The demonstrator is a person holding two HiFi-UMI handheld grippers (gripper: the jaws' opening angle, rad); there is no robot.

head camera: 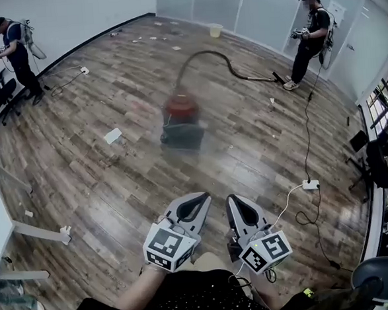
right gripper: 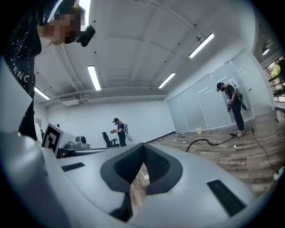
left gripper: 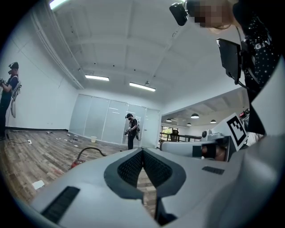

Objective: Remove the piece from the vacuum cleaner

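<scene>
The vacuum cleaner [head camera: 181,113], a red canister on a dark base, stands blurred on the wood floor in the middle of the head view. Its black hose [head camera: 208,53] arcs away to a nozzle [head camera: 278,79] near a person's feet. My left gripper [head camera: 204,196] and right gripper [head camera: 231,199] are held side by side close to my body, well short of the vacuum, both shut and empty. In the left gripper view the jaws meet at the left gripper [left gripper: 142,150], with the red canister [left gripper: 76,164] low at the left. The right gripper [right gripper: 143,146] is shut too, with the hose [right gripper: 209,142] beyond.
One person [head camera: 310,38] stands at the far right by the nozzle, another [head camera: 15,56] at the far left near a chair. A yellow bucket [head camera: 216,30] stands by the back wall. A power strip [head camera: 310,184] with cables lies at the right. Paper scraps [head camera: 113,135] litter the floor.
</scene>
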